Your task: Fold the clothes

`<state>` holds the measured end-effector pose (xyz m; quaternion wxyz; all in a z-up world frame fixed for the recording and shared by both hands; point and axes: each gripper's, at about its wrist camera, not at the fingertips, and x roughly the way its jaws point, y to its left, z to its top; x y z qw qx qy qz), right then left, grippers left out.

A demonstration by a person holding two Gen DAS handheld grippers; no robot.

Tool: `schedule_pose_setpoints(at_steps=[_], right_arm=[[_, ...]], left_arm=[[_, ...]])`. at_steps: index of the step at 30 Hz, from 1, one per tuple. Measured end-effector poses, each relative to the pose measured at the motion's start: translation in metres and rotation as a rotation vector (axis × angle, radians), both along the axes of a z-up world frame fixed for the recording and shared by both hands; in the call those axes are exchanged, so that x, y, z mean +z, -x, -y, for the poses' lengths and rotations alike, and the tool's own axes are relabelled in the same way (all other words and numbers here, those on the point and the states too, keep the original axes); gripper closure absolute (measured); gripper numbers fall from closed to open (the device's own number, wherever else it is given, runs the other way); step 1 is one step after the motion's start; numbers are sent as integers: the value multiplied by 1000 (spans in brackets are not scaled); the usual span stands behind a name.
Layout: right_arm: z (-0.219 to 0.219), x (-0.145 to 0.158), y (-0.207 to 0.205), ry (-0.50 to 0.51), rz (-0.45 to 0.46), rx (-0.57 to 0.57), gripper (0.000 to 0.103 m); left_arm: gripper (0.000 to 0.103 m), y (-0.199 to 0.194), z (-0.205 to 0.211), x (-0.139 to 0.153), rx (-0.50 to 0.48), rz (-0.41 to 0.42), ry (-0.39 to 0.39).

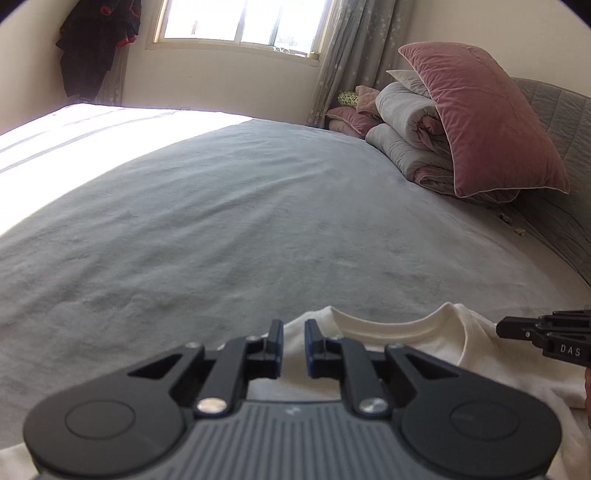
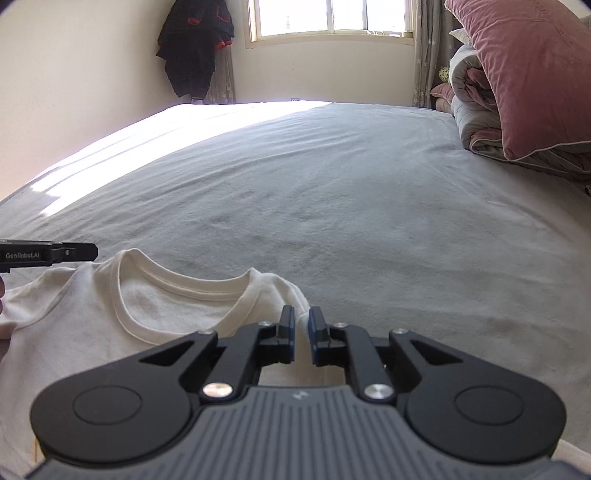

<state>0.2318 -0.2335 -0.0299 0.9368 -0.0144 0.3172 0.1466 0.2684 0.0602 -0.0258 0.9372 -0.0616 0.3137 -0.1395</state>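
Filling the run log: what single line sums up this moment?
left gripper: narrow gap over shoulder | right gripper: likewise | white cotton T-shirt: flat on grey bedsheet, unfolded

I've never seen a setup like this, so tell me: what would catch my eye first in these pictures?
Probably the white T-shirt, lying collar-up on the near edge of the grey bed, with the left gripper and right gripper each at a shoulder, jaws narrowly apart. Next, the pink pillow leaning on folded quilts at the bed's far right, under a bright window.
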Motion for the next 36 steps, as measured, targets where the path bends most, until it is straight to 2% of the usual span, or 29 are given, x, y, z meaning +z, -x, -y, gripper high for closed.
schedule_pose_setpoints(at_steps=[2,5,9,13,17,24,25,26,28,33,36], right_arm=[[-11,-6,-5,13,-8,17,90],[-22,-16,-16,38,-30,28,90],[-26,-22,-39,76,-52,-9,91],[-17,-6,-42,19,-53,-63,90],[1,11,-16,-34,-52,-50,89],[36,23,41,-77,-126,-48,87],[41,25,53,-85,-129,-47,83],[46,26,65,-93,-132,-48,71],[54,28,86,-108,-137,-54,55],[76,23,131,-175,-187,-102,55],[89,19,158,-217,-219,-133,55]], left_arm=[[92,-6,14,-11,-33,-26,-32],[92,-16,22,-23,-13,-26,-75],[93,-32,19,-21,-1,-47,-55],[90,-30,14,-7,31,-86,-28],[83,-7,9,11,29,-81,3],[63,43,12,25,-16,-102,-60],[60,50,12,27,-17,-111,-52],[58,58,11,28,-19,-119,-44],[56,74,11,31,-25,-139,-34],[51,116,5,38,-25,-164,-45],[51,140,-10,39,0,-199,-6]])
